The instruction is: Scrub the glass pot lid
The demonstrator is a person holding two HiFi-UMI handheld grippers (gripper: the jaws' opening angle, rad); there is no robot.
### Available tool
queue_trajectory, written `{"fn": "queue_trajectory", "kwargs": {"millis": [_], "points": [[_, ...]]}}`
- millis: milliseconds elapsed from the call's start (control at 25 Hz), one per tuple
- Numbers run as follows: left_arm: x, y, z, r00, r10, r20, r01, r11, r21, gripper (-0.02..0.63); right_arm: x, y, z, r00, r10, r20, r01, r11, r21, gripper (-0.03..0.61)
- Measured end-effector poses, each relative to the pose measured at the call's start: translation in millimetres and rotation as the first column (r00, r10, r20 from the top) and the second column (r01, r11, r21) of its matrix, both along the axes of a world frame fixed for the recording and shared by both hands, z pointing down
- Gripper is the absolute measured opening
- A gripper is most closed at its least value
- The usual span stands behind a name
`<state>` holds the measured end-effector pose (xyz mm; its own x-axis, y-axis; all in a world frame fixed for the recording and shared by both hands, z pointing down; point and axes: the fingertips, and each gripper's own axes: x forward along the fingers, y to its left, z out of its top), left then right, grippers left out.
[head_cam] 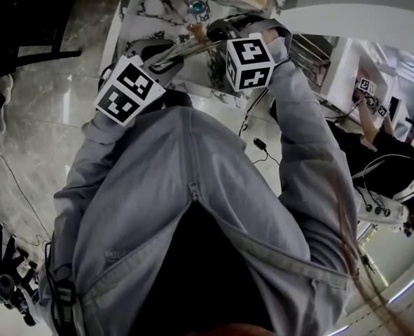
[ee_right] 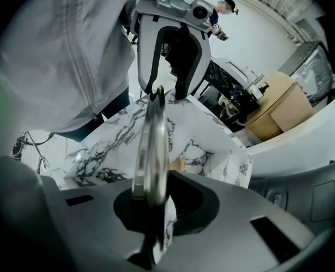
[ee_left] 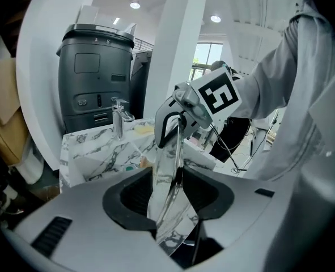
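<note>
The glass pot lid [head_cam: 190, 45] hangs over the marble sink, held up on edge between my two grippers. In the right gripper view its metal rim [ee_right: 151, 152] runs edge-on into my right gripper [ee_right: 153, 208], which is shut on it. My left gripper [ee_left: 168, 194] faces the other side of the lid [ee_left: 170, 174]; the rim stands between its jaws, which are slightly apart from it. Each gripper shows in the other's view, the right gripper [ee_left: 176, 130] and the left gripper [ee_right: 161, 89]. In the head view the left gripper [head_cam: 161, 56] and right gripper [head_cam: 217, 32] meet above the basin.
A marble sink [head_cam: 147, 16] with a drain [head_cam: 197, 8] and a chrome faucet [ee_left: 119, 118] lies below. A dark grey bin [ee_left: 96, 78] stands behind it. A cardboard box [ee_right: 280, 109] stands beside the sink. Another person [head_cam: 396, 166] is at the right. A cable [head_cam: 259, 145] lies on the floor.
</note>
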<state>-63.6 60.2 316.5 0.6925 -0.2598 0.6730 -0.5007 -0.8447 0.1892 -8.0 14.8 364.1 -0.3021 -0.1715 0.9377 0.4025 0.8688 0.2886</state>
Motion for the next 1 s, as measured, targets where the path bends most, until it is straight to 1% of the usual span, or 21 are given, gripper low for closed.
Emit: {"fn": "queue_trajectory", "kwargs": {"millis": [40, 120, 240, 360, 480, 560, 640, 720, 800, 920, 1000], "points": [[-5.2, -1.8, -1.7, 1.0, -0.015, -0.017, 0.015, 1.0, -0.01, 0.176, -2.4, -4.0, -1.1, 1.0, 0.01, 0.025, -0.011, 1.0, 0.029, 0.038], [-16.0, -8.5, -8.3, 0.994, -0.071, -0.081, 0.068, 0.997, -0.046, 0.176, -5.8, -14.7, -2.5, 0.997, 0.033, 0.071, -0.039, 0.995, 0.091, 0.037], [-35.2, -22.6, -18.2, 0.97, -0.164, -0.181, 0.146, 0.983, -0.109, 0.176, -9.8, -28.7, -1.4, 0.987, 0.073, 0.141, -0.097, 0.981, 0.168, 0.037], [-51.1, -38.4, -19.0, 0.948, -0.228, -0.222, 0.2, 0.969, -0.143, 0.176, -10.1, -40.4, 2.4, 0.966, 0.131, 0.222, -0.184, 0.953, 0.24, 0.038], [-57.4, -51.3, -15.8, 0.939, -0.257, -0.227, 0.226, 0.962, -0.152, 0.176, -10.0, -45.5, 10.1, 0.941, 0.177, 0.288, -0.262, 0.921, 0.29, 0.038], [-54.6, -57.6, -12.4, 0.94, -0.254, -0.229, 0.22, 0.961, -0.165, 0.176, -9.9, -45.3, 15.3, 0.927, 0.194, 0.32, -0.299, 0.899, 0.319, 0.038], [-47.2, -64.9, -6.8, 0.945, -0.237, -0.224, 0.201, 0.964, -0.172, 0.176, -8.7, -45.4, 19.6, 0.915, 0.208, 0.344, -0.329, 0.881, 0.341, 0.038], [-38.4, -75.2, -0.3, 0.952, -0.222, -0.211, 0.188, 0.967, -0.169, 0.176, -7.2, -44.1, 26.1, 0.908, 0.22, 0.357, -0.346, 0.873, 0.343, 0.038], [-28.5, -87.4, 6.2, 0.954, -0.216, -0.206, 0.181, 0.968, -0.176, 0.176, -5.0, -40.5, 33.9, 0.905, 0.227, 0.36, -0.353, 0.873, 0.337, 0.037], [-10.9, -104.0, 22.7, 0.963, -0.2, -0.18, 0.158, 0.962, -0.224, 0.179, -2.2, -35.4, 38.1, 0.9, 0.231, 0.37, -0.364, 0.865, 0.345, 0.037], [1.2, -115.0, 38.9, 0.971, -0.195, -0.14, 0.152, 0.952, -0.266, 0.217, -1.8, -33.5, 39.4, 0.896, 0.233, 0.378, -0.371, 0.86, 0.351, 0.037]]}}
